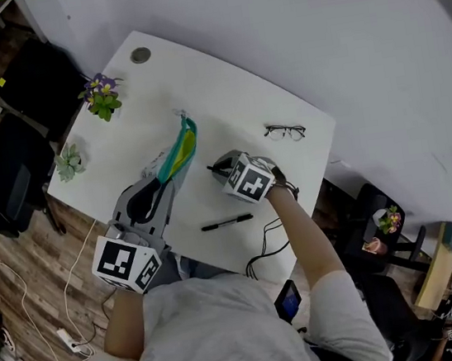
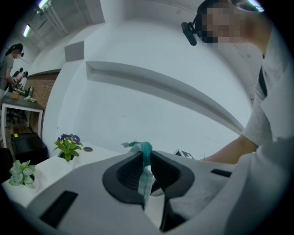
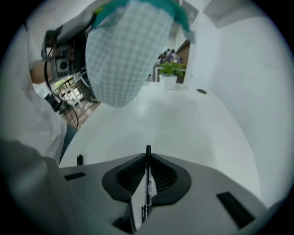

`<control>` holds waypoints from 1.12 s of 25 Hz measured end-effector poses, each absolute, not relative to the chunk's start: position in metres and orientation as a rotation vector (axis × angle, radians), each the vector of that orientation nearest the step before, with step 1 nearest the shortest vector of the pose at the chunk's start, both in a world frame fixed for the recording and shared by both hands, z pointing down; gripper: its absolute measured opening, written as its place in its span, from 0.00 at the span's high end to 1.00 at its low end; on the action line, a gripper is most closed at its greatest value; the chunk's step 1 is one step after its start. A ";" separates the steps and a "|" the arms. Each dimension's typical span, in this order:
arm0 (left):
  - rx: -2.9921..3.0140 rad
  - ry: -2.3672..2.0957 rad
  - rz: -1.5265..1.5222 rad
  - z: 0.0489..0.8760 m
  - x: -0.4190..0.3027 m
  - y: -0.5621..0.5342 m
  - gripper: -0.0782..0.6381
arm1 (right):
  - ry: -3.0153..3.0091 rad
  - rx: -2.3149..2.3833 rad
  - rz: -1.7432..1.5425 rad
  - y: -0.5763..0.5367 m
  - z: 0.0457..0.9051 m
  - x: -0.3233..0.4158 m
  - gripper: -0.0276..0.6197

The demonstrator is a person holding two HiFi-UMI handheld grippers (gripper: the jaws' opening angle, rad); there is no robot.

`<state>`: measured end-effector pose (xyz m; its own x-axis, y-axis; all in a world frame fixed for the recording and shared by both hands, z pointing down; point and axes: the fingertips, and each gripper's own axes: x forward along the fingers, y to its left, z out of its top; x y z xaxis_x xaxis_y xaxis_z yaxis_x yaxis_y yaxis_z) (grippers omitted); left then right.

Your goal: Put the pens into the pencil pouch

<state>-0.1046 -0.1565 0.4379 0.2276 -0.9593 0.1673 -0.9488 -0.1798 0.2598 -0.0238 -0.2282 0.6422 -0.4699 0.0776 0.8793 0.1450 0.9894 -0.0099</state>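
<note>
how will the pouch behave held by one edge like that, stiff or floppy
Probably floppy: the pouch is thin checked fabric, bunched in the left gripper and drooping. Likely light, since that edge pinch alone carries it. Its mouth may sag shut, so the pen in the right gripper could snag going in.

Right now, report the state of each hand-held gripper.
Left hand-held gripper: closed on the pencil pouch.
Right hand-held gripper: closed on a pen.

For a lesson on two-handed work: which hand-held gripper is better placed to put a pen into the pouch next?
Right. The right hand-held gripper is shut on a black pen beside the pencil pouch; the left hand-held gripper is shut on the pouch's edge, holding it up.
</note>
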 end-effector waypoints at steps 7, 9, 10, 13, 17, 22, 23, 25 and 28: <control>2.285 -1.702 -0.058 0.425 -0.103 -0.166 0.80 | -2.458 0.240 0.141 -0.253 0.549 -0.043 0.87; 2.318 -1.673 -0.059 0.420 -0.101 -0.169 0.80 | -2.552 0.341 0.201 -0.256 0.521 -0.043 0.87; 2.334 -1.659 -0.059 0.418 -0.100 -0.170 0.80 | -2.591 0.389 0.222 -0.257 0.509 -0.042 0.87; 2.380 -1.614 -0.061 0.411 -0.099 -0.175 0.80 | -2.671 0.529 0.238 -0.258 0.477 -0.037 0.87; 2.446 -1.541 -0.061 0.405 -0.095 -0.178 0.80 | -2.739 0.715 0.220 -0.254 0.443 -0.027 0.87; 2.527 -1.441 -0.056 0.397 -0.087 -0.179 0.80 | -2.822 0.944 0.246 -0.247 0.406 -0.012 0.87; 2.539 -1.421 -0.055 0.396 -0.086 -0.179 0.80 | -2.834 0.988 0.251 -0.246 0.399 -0.009 0.87; 2.563 -1.381 -0.053 0.395 -0.083 -0.178 0.80 | -2.854 1.076 0.252 -0.245 0.385 -0.003 0.87; 2.594 -1.326 -0.051 0.394 -0.078 -0.178 0.80 | -2.897 1.197 0.239 -0.244 0.358 0.007 0.87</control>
